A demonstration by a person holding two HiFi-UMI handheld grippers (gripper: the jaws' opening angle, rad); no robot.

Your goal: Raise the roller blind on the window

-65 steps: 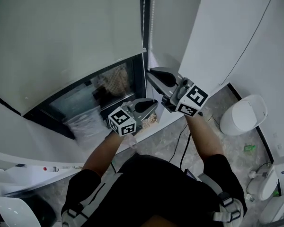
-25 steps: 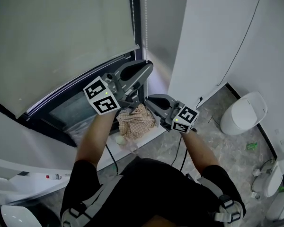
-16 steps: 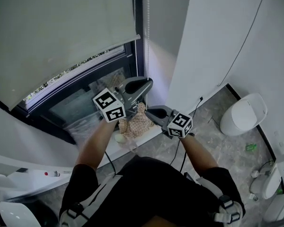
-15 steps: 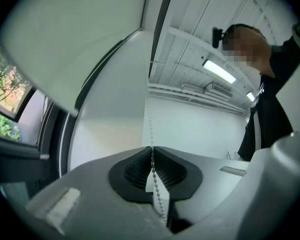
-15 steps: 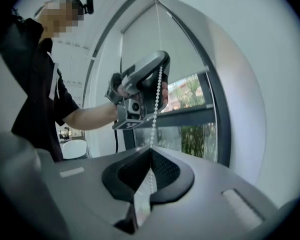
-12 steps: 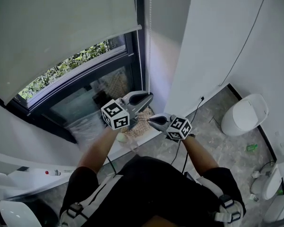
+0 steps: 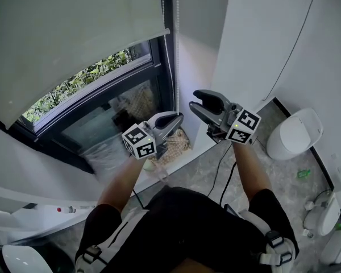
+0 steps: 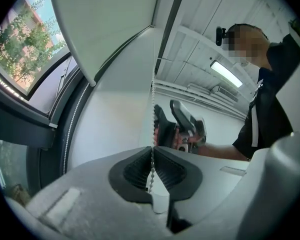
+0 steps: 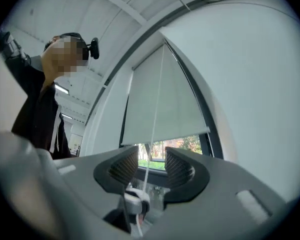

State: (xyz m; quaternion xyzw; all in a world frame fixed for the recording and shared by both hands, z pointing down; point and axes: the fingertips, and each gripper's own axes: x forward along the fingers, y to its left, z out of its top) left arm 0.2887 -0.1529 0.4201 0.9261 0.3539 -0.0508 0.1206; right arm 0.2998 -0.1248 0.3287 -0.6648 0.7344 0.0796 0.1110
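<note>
The grey roller blind (image 7: 74, 27) hangs over the top of the dark-framed window (image 7: 105, 98), with greenery showing under its bottom bar. Its bead chain (image 7: 169, 50) runs down the frame's right side. My left gripper (image 7: 179, 117) is low by the sill and shut on the chain (image 8: 153, 109). My right gripper (image 7: 194, 100) is higher and to the right. Its jaws are opening, and the chain (image 9: 157, 104) passes loose between the pads without touching them. The left gripper view shows the right gripper (image 8: 177, 121) above, beside the chain. The right gripper view shows the blind (image 9: 165, 99) ahead.
A checked cloth (image 7: 179, 142) and a clear plastic bag (image 7: 105, 152) lie on the sill. A white wall pillar (image 7: 244, 38) stands right of the window. A white lidded bin (image 7: 292, 132), a black cable (image 7: 224, 175) and a small green item (image 7: 302, 175) are on the floor.
The blind's bottom edge rose and bared the window while both grippers came down. Since half a second ago my right gripper has let go, opened and lifted up the chain. The left stays low.
</note>
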